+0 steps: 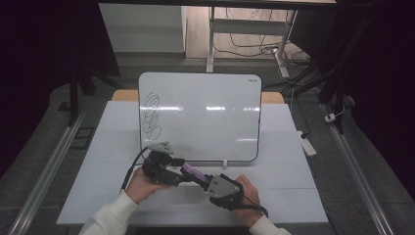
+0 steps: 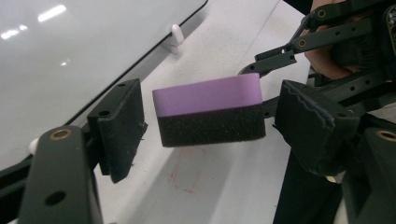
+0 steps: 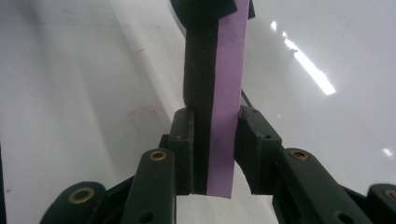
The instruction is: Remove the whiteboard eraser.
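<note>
Purple foam over a dark felt layer forms the whiteboard eraser (image 2: 209,110), held above the white desk (image 1: 98,161) before the whiteboard (image 1: 205,112). Left gripper (image 2: 205,126): jaws apart, flanking the eraser's free end without contact. Right gripper (image 3: 215,140): jaws clamped on its other end. High view adds scribbled ovals (image 1: 151,115) at the board's left; bare desk lies either side.
</note>
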`<state>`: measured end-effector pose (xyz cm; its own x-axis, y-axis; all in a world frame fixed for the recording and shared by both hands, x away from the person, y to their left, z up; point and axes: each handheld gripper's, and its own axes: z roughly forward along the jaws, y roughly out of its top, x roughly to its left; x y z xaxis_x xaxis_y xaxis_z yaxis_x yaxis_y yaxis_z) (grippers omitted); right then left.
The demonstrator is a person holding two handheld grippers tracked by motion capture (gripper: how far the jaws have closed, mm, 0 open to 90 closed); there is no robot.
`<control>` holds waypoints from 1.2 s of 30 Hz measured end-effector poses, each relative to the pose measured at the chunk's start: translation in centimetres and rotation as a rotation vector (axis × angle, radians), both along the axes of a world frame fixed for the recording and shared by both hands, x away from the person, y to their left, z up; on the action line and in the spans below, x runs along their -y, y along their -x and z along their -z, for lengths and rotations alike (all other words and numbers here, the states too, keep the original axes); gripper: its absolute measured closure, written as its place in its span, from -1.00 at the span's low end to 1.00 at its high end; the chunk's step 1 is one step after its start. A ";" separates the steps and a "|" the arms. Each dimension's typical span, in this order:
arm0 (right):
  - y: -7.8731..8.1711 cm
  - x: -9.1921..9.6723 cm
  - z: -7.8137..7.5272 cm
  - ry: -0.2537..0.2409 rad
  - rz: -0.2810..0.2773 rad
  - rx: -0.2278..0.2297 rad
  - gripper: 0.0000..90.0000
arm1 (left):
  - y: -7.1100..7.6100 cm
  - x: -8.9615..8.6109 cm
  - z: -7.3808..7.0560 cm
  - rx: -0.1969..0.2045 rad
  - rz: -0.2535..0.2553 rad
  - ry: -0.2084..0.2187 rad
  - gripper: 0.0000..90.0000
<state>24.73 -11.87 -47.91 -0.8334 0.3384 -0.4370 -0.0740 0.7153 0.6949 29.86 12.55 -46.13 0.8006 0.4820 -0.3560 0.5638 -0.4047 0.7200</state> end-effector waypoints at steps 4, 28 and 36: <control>0.1 0.1 -0.1 0.015 -0.024 0.023 0.51 | -0.1 0.2 0.2 -0.020 0.033 0.001 -0.35; -3.0 3.1 -0.8 -0.133 -0.118 -0.362 -0.17 | 1.7 -0.1 0.7 0.123 0.134 -0.043 -0.13; -4.6 3.4 -1.0 -0.185 -0.188 -0.537 -0.23 | 2.6 0.1 0.5 0.202 0.234 -0.047 -0.13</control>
